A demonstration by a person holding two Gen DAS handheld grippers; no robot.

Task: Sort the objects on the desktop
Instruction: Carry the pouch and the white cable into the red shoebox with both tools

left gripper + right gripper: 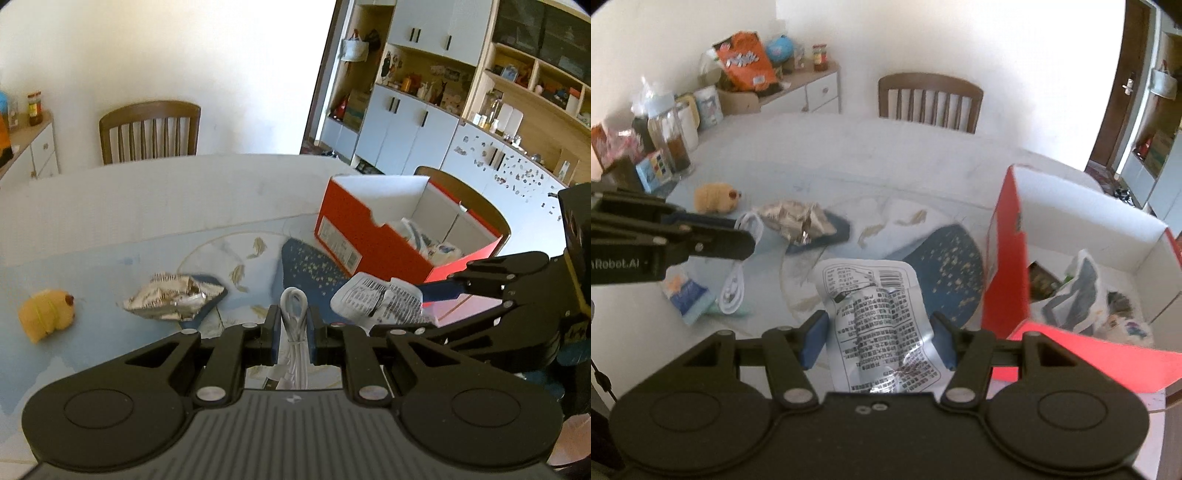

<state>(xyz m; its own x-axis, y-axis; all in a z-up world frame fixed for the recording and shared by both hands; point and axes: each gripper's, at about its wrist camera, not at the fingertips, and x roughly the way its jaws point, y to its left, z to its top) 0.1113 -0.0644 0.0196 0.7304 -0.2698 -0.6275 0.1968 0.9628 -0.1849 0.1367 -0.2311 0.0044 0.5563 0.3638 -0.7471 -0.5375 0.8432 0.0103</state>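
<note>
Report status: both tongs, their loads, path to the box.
Left tongs shut on white cable. Right tongs around printed wrapper. Red box open, close right. Nothing between.

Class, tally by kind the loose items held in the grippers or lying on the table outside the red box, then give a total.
Snack wrappers: 2, printed pouch, crumpled foil wrapper
Cables: 1, white cable
Plush toys: 1, yellow plush
Tissue packs: 1, blue packet
Total: 5

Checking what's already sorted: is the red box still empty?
No, the red box already holds crumpled plastic bags and wrappers.
</note>
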